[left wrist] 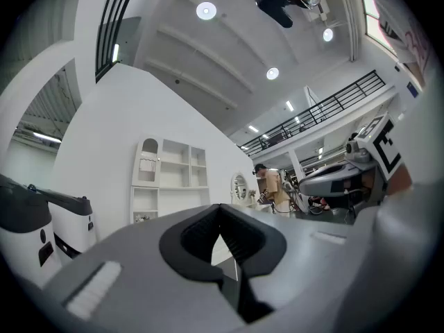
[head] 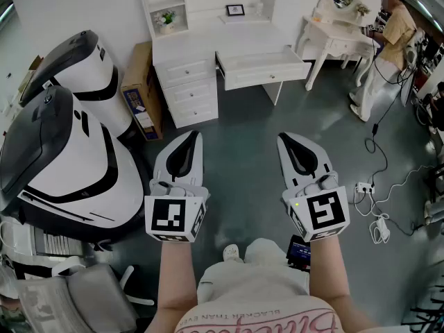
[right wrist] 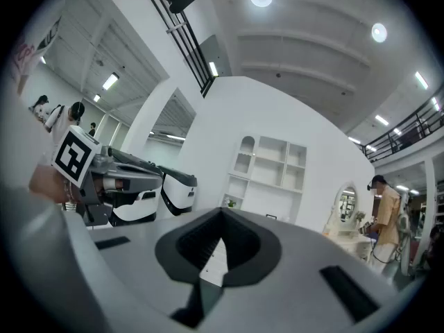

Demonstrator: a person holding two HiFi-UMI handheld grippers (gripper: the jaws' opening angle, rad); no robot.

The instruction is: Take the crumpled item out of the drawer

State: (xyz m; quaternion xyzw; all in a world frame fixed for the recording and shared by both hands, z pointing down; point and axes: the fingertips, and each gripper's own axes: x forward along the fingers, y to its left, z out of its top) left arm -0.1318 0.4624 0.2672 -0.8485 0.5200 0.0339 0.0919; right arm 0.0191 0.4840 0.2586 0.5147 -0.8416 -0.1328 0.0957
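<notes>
The left gripper [head: 195, 136] and right gripper [head: 282, 139] both have their jaws pressed together, empty. The open drawer [head: 263, 68] sits well ahead of them, nearer the right one — no crumpled item can be made out inside. It is likely light and soft — pinch a raised fold.

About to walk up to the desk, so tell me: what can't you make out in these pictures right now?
- Inside of the open drawer, head view: too far and small; no crumpled item can be picked out.
- The drawer, both gripper views: hidden behind the left gripper and right gripper bodies.
- Cardboard box print, head view: too small to read.
</notes>
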